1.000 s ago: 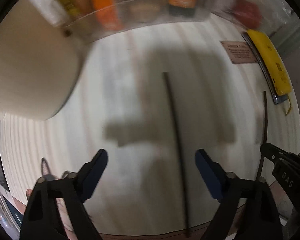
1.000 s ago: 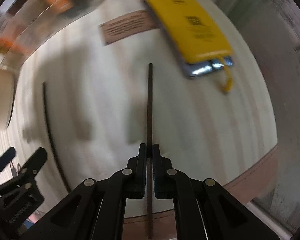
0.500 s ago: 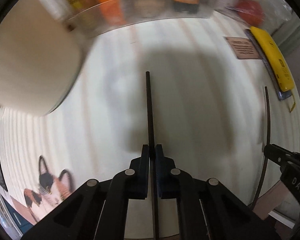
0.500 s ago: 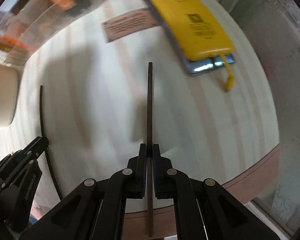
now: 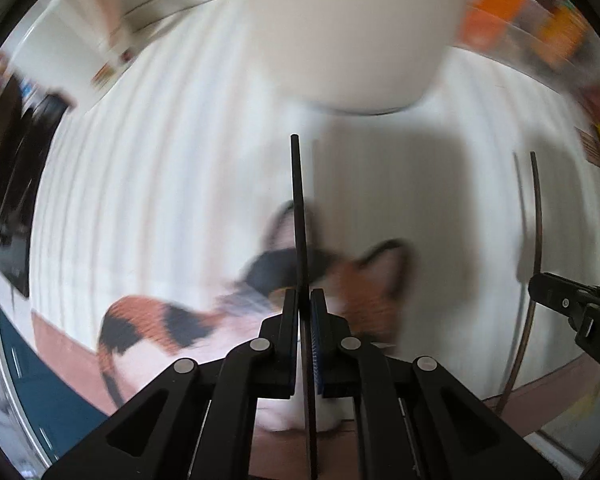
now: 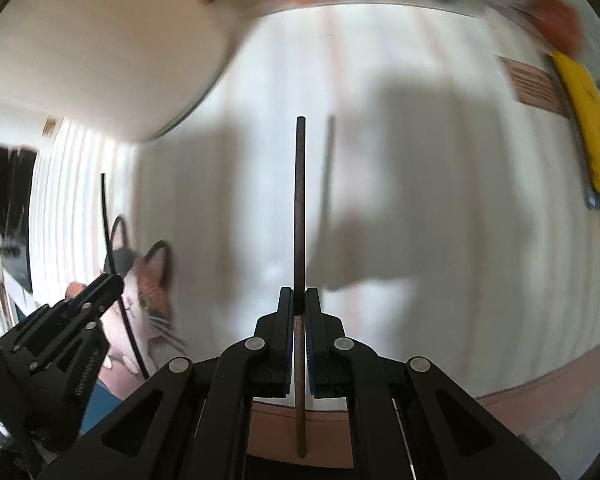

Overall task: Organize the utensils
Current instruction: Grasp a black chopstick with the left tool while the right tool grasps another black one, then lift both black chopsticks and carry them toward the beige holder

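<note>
- Your left gripper is clamped on a black chopstick, and your right gripper is clamped on a brown chopstick. Each stick is pinched partway along its length, so a long end runs forward past the fingers and a short tail sticks out behind.
- Both sticks hang clear above the table; the brown one casts its own thin shadow just beside it. Judging by the task, you hold one stick per hand so the pair can be carried together.
- A pale round container stands ahead of the left stick's tip; it looks like the likely drop point, though its opening is out of view.
- The left view shows a cat picture directly under the black stick, which the right view catches only at its left edge.
- The right view shows the yellow case and the brown label clearly; the left view has them only as blurred slivers.
</note>
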A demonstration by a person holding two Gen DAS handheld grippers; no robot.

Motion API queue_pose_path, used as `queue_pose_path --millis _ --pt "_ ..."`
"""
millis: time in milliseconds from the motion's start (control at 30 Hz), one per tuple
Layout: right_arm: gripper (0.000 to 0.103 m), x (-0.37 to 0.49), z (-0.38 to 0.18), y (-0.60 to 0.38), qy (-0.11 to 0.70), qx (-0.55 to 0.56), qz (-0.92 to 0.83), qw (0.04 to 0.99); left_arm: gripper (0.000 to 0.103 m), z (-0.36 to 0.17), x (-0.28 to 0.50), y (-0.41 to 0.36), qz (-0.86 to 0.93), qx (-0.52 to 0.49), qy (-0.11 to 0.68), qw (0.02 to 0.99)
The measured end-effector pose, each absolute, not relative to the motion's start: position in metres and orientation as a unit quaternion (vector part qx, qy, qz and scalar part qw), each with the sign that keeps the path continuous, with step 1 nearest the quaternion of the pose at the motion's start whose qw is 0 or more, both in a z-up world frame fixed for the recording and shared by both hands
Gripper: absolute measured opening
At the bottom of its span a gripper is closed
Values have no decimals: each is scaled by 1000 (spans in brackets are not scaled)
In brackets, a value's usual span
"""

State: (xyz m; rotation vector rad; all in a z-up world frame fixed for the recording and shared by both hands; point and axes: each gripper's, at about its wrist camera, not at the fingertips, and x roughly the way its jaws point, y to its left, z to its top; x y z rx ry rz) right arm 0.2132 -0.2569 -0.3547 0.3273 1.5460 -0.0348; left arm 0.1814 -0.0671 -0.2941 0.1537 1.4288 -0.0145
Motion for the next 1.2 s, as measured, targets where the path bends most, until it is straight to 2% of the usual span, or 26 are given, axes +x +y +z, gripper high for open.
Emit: queue_pose_path --millis 300,533,667,1200 --pt "5 237 -378 -217 716 82 -21 693 4 -321 189 -9 16 46 666 744" --pt "6 241 -372 -198 723 68 -33 687 5 -316 188 -28 15 49 665 745" --pt "7 234 -373 -172 717 42 -49 694 11 -316 216 -12 20 53 669 741" --pt "7 262 -375 -149 715 34 -57 696 10 -318 250 0 23 25 667 744"
